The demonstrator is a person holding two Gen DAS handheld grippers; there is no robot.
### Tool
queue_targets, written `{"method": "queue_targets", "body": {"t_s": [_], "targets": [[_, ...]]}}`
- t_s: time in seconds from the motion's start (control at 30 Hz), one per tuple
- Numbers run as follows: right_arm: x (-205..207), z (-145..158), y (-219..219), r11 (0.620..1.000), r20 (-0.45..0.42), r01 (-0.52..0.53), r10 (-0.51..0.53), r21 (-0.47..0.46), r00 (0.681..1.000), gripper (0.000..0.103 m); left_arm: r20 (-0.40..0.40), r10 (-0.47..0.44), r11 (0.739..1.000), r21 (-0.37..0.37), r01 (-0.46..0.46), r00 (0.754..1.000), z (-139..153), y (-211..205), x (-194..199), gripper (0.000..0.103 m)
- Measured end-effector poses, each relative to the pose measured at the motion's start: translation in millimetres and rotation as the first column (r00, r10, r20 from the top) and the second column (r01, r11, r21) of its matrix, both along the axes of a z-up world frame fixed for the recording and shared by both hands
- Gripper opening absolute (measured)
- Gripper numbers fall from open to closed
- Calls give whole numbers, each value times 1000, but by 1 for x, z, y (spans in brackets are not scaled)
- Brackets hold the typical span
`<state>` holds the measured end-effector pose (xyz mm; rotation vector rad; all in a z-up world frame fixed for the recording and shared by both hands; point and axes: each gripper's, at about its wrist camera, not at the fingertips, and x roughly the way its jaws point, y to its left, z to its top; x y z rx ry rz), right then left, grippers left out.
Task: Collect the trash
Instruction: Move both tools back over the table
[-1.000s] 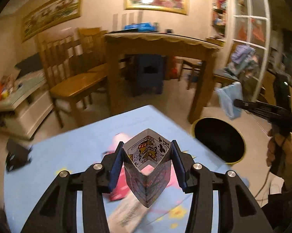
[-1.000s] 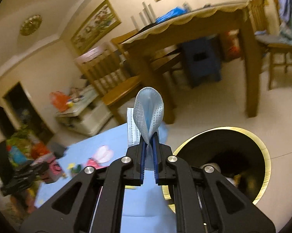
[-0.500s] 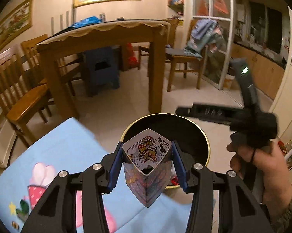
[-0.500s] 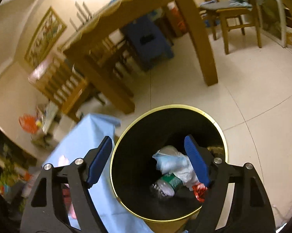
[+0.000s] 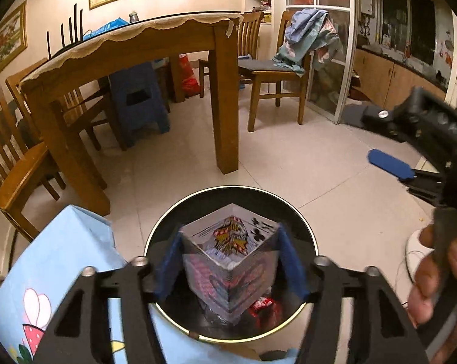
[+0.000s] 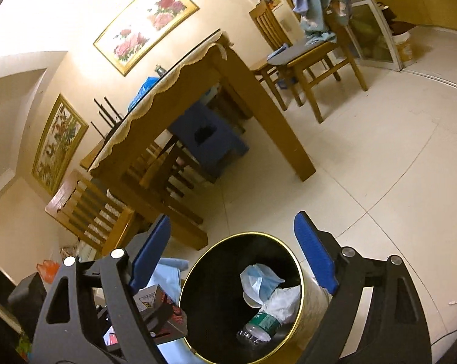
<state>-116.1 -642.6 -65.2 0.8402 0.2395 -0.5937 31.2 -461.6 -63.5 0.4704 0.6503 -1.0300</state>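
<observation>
Playing-card box [image 5: 231, 261]: clamped between left gripper [image 5: 230, 265] fingers, now carried from the table to directly over the gold-rimmed bin [image 6: 198, 276]; right gripper [image 6: 233, 253], fingers apart, has dropped its face mask [image 6: 260, 280] inside; release judged next.

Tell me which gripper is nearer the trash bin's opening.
Left. The left gripper holds the card box directly over the trash bin; the right gripper, open and empty, sits off to its side.

Glossy printed card box [image 5: 231, 261], black bin [image 6: 216, 312] with shiny gold rim, varnished wooden table [image 5: 155, 45], glossy floor tiles [image 5: 289, 163]
</observation>
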Motion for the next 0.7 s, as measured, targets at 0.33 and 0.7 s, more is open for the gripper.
{"method": "queue_targets", "body": {"t_s": [0.33,0.7], "targets": [[2,6,8,1000,24,-10,11,-6,1000,86,-11,29,999,16,-29,1000,-4,11,6,74],[4,10,17,1000,31,10,-10,-17,999,88,-11,10,1000,-3,-10,1000,4,10,8,91]]}}
